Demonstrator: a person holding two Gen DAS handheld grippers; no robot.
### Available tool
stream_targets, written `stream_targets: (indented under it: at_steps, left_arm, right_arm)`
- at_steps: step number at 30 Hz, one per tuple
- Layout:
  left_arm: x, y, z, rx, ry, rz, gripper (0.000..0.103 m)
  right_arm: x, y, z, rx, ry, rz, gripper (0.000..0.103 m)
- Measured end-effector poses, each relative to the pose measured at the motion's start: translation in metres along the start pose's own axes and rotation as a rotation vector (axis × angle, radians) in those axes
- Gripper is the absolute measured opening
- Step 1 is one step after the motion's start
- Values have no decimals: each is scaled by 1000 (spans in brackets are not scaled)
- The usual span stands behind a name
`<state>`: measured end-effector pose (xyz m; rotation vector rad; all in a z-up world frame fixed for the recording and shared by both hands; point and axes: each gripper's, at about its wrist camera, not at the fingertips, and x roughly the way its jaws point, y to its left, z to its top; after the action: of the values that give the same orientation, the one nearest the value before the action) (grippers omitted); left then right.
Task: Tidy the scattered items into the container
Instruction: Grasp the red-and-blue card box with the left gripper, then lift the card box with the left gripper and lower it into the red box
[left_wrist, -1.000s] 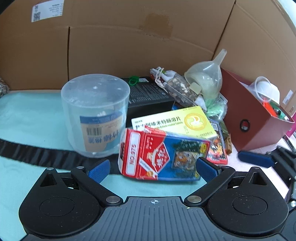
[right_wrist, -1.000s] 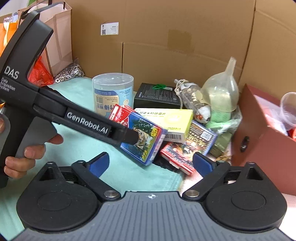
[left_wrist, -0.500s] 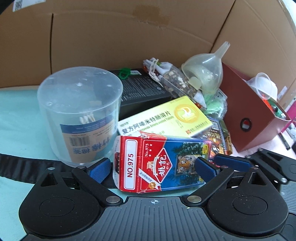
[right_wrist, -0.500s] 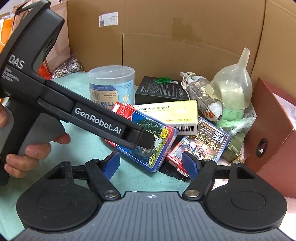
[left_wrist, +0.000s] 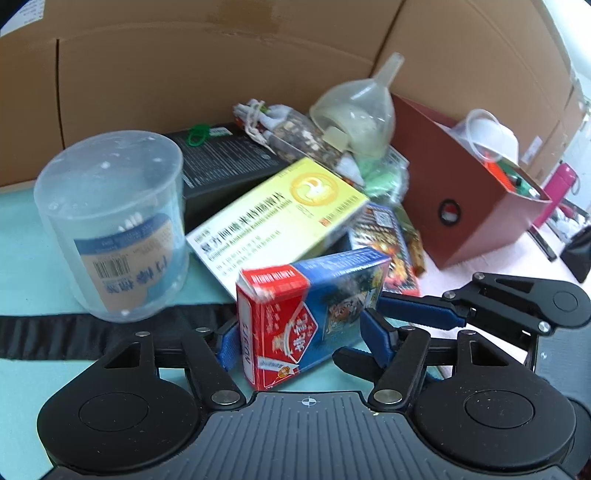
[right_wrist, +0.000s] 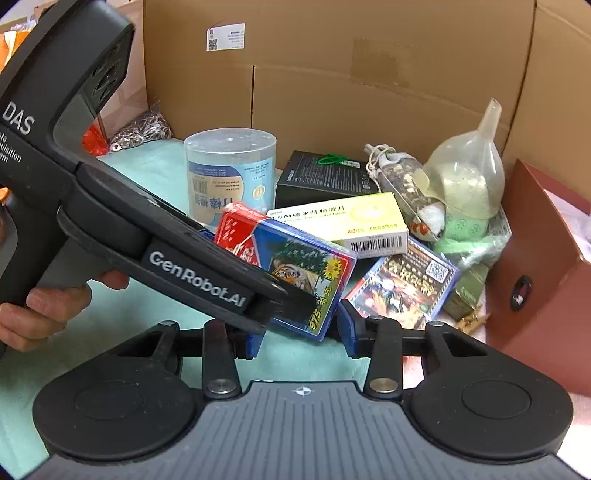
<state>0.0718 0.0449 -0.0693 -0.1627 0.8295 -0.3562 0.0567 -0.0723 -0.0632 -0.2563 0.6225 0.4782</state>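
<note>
A red-and-blue playing-card box (left_wrist: 314, 306) stands tipped on its edge on the teal cloth. My left gripper (left_wrist: 300, 341) is closing, and both blue pads press its sides. In the right wrist view the same box (right_wrist: 295, 254) shows beyond the left gripper's black body (right_wrist: 184, 273). My right gripper (right_wrist: 301, 332) is also closing. The box's near corner lies between its fingers, and I see no firm pad contact. One right finger (left_wrist: 417, 310) reaches in beside the box. The maroon container (left_wrist: 461, 192) stands to the right and holds a clear cup.
Behind the card box are a clear cotton-swab tub (left_wrist: 110, 229), a yellow medicine box (left_wrist: 280, 218), a black box (left_wrist: 221, 158), a funnel (left_wrist: 362, 110) and a dark card pack (right_wrist: 402, 284). Cardboard walls (left_wrist: 221, 74) close the back. A hand (right_wrist: 44, 306) holds the left gripper.
Left jaws narrowed onto the card box, which tipped up onto its edge. Right jaws narrowed too, and the right gripper now sits close beside the box's right end.
</note>
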Motion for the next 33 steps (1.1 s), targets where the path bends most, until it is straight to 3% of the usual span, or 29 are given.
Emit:
stream_targets:
  at_steps: [11,19,21,27,33]
  left_arm:
    - [-19,-13,-22,14,5,14,82]
    - [-20,0,-17,-36,0,29,84]
    - [-18,0,-15,-39,0,32,85]
    - [-12,5,-7,-58,7,31,87]
    - [-8,7,-5,-58,17,10,86]
  right_arm:
    - [-33,2,-17,2,8,78,47]
    - [-25,-5,-17,46,-4,57,51]
    - [-22,-7,-17,57,-4,60,58]
    - [-17,-9,-17,56,7,49,67]
    - [-9,-10,-17,62,19,40,66]
